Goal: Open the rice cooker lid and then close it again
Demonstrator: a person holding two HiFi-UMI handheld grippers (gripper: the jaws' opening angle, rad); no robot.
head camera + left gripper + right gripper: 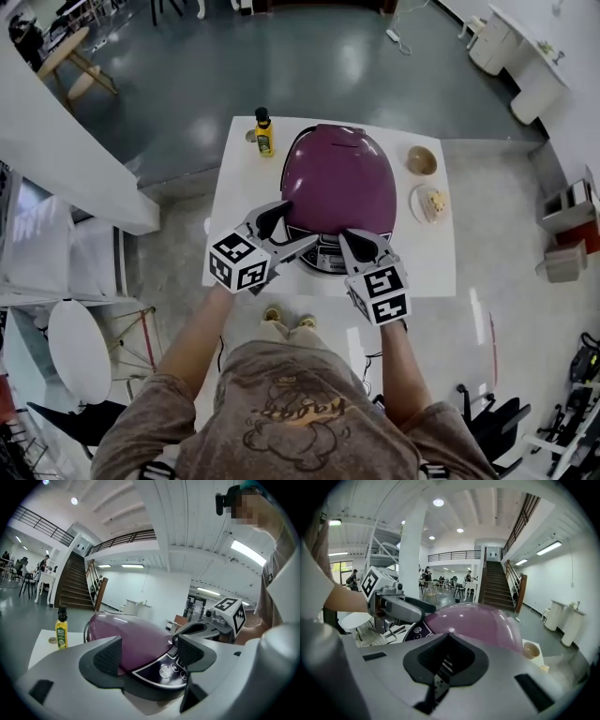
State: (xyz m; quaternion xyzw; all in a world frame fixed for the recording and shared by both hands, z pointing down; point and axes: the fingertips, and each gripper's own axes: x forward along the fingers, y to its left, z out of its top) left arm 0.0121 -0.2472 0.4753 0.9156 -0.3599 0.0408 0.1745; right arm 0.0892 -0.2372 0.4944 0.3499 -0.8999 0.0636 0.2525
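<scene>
One bottle (264, 131), one bowl (421, 160), one plate (430, 203) flank the rice cooker (339, 178).

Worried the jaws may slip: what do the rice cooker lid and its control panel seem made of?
The rice cooker lid looks like glossy purple plastic, possibly lacquered metal; sharp bright highlights sit on its dome, so it is probably slick. The control panel looks like smooth glossy black plastic, with a pale edge line and printed round buttons.
</scene>
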